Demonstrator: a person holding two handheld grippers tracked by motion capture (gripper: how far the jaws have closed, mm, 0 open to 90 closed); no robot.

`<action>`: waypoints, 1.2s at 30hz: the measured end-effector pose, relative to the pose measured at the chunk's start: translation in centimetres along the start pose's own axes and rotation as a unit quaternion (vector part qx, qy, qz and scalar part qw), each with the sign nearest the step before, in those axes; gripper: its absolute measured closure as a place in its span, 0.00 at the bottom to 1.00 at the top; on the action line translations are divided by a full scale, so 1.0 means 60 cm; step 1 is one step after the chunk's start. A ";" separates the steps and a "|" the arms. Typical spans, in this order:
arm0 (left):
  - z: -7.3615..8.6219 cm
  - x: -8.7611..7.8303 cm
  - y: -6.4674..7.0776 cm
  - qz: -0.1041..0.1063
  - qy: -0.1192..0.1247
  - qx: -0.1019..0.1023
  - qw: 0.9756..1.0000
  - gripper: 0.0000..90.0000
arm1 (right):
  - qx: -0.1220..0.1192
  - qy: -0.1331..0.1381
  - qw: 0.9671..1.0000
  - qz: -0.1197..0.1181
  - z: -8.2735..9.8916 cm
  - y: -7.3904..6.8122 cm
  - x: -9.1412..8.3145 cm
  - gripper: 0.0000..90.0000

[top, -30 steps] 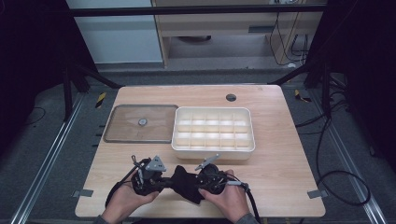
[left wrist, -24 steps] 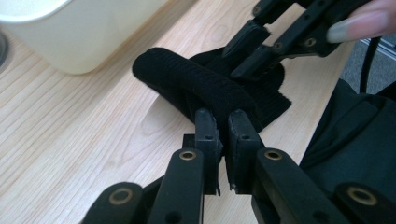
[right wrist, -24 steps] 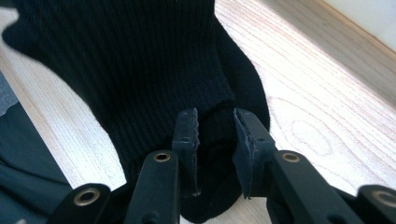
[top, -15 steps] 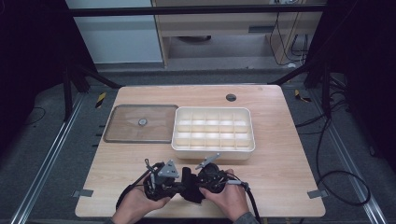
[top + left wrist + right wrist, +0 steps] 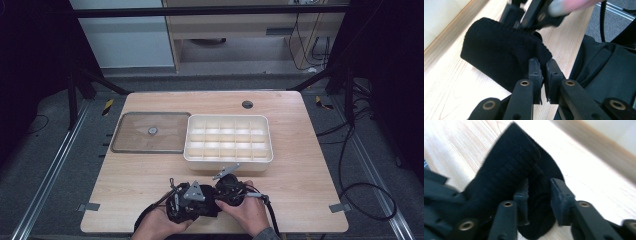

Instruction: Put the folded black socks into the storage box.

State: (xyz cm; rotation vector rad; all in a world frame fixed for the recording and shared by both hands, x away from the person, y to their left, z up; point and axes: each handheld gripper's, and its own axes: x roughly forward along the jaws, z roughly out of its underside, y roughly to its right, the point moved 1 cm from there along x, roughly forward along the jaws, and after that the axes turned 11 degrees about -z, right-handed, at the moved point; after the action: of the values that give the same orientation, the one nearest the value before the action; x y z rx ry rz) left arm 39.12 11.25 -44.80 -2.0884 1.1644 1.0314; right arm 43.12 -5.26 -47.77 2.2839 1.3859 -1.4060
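Note:
A black knitted cloth (image 5: pixel 208 206) lies bunched at the table's front edge between my two grippers. My left gripper (image 5: pixel 201 207) comes at it from the left. In the left gripper view that gripper (image 5: pixel 543 68) is shut on a fold of the cloth (image 5: pixel 499 50), with the other gripper blurred just beyond. My right gripper (image 5: pixel 217 199) meets the cloth from the right. In the right gripper view its jaws (image 5: pixel 539 192) have just been opening and stand apart, with the ribbed cloth (image 5: pixel 509 167) between them and not pressed.
A white tray (image 5: pixel 227 162) divided into several compartments sits just beyond the hands. Left of it lies a flat brownish lid (image 5: pixel 167 135) with a small knob. A dark round hole (image 5: pixel 247 104) marks the far side of the table (image 5: pixel 310 190). The front edge is right under the hands.
The left hand has moved right, up against the right hand, and the cloth is bunched more tightly between them. The right hand has stayed put.

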 end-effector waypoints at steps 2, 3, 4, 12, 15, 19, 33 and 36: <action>-0.001 0.004 0.001 0.000 -0.006 0.004 1.000 0.94 | -0.002 0.006 1.000 0.003 0.003 0.001 -0.015 0.67; -0.002 0.008 0.004 0.002 -0.004 0.000 1.000 0.94 | -0.004 0.008 1.000 0.007 0.006 0.004 -0.022 0.66; -0.003 0.010 0.004 0.001 -0.006 0.004 1.000 0.94 | -0.003 0.012 1.000 0.010 0.009 0.006 -0.031 0.66; -0.013 0.033 0.010 0.012 -0.014 0.003 1.000 0.94 | 0.012 0.017 0.999 0.025 0.030 0.024 -0.063 0.65; -0.019 0.039 0.013 0.016 -0.015 0.006 1.000 0.94 | 0.015 0.019 0.999 0.029 0.037 0.030 -0.067 0.65; -0.024 0.047 0.015 0.018 -0.021 0.007 1.000 0.94 | 0.018 0.020 0.999 0.030 0.043 0.035 -0.071 0.65; -0.029 0.060 0.019 0.024 -0.030 0.015 0.999 0.94 | 0.023 0.022 0.999 0.035 0.055 0.042 -0.079 0.66; -0.028 0.060 0.018 0.024 -0.028 0.011 0.999 0.94 | 0.026 0.023 0.999 0.036 0.057 0.044 -0.079 0.66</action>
State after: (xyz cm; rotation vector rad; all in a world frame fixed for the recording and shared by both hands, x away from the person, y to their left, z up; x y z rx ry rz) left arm 40.01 7.79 -46.89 -2.0104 1.1996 1.0868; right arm 42.19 -11.54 -46.96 2.3868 1.2801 -1.3931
